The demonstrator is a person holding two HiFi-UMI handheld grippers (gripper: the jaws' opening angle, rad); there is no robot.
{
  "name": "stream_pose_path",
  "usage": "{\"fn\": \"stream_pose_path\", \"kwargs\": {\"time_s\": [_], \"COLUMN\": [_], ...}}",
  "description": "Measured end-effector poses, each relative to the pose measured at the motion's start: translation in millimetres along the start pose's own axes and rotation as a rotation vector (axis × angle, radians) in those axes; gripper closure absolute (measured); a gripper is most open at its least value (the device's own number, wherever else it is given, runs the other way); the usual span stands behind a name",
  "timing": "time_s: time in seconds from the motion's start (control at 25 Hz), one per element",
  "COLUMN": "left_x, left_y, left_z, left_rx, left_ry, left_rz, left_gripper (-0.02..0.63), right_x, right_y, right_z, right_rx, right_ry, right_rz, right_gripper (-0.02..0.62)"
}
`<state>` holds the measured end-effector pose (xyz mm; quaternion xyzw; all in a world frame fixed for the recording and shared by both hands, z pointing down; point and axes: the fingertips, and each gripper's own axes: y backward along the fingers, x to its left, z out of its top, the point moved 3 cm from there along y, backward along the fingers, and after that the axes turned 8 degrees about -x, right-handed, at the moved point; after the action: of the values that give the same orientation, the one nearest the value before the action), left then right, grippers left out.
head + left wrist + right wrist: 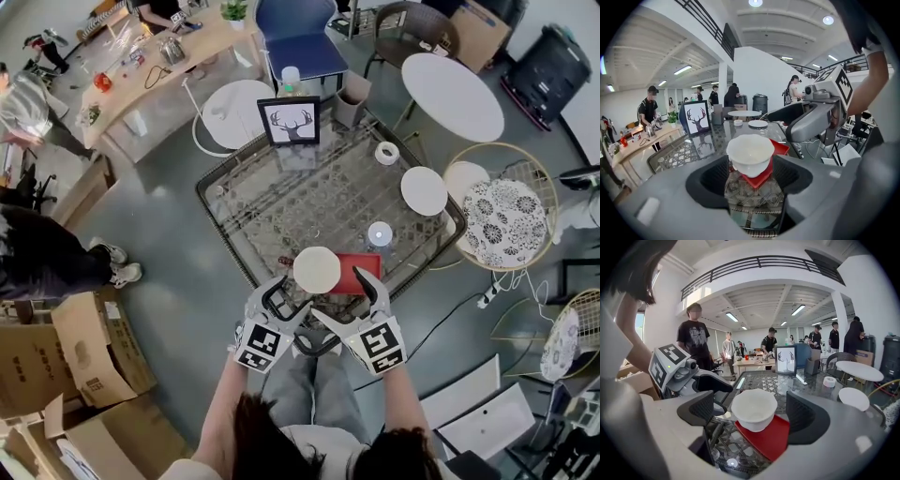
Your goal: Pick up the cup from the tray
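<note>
A white cup (317,269) stands on the left end of a small red tray (359,270) near the front edge of the glass table (281,202). My left gripper (291,298) is open just in front of the cup, on its left. My right gripper (342,295) is open just in front of the tray. In the left gripper view the cup (750,153) shows on the tray's corner (759,177), ahead of the open jaws and untouched. In the right gripper view the cup (753,408) and the tray (771,437) lie between and ahead of the spread jaws, with the left gripper (682,373) alongside.
Also on the table are a framed deer picture (289,120), a roll of tape (386,153), a white plate (424,190) and a small white disc (380,233). A patterned cushioned chair (506,211) stands to the right and cardboard boxes (84,356) to the left. People stand at the far tables.
</note>
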<state>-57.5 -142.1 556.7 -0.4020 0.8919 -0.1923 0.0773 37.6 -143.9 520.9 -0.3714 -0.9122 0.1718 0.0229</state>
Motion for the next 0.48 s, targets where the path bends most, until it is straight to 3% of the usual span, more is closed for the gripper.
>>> {"fn": "stream_pose_path", "kwargs": {"time_s": [0.24,0.48], "left_x": [25.9,26.3], "left_y": [-9.9,-25.4], "left_z": [-25.4,-35.2], "left_rx": [0.017,0.041], "left_ry": [0.058,-0.027], "left_rz": [0.038,-0.022], "left_gripper": [0.33,0.33], "right_x": [-14.3,-11.5], "right_y": [-20.2,-37.2], "right_z": [-26.3,-42.5], "right_rx": [0.018,0.078], "right_ry": [-0.029,0.031], "right_rz": [-0.006,0.041], "right_gripper": [0.106,0.103]}}
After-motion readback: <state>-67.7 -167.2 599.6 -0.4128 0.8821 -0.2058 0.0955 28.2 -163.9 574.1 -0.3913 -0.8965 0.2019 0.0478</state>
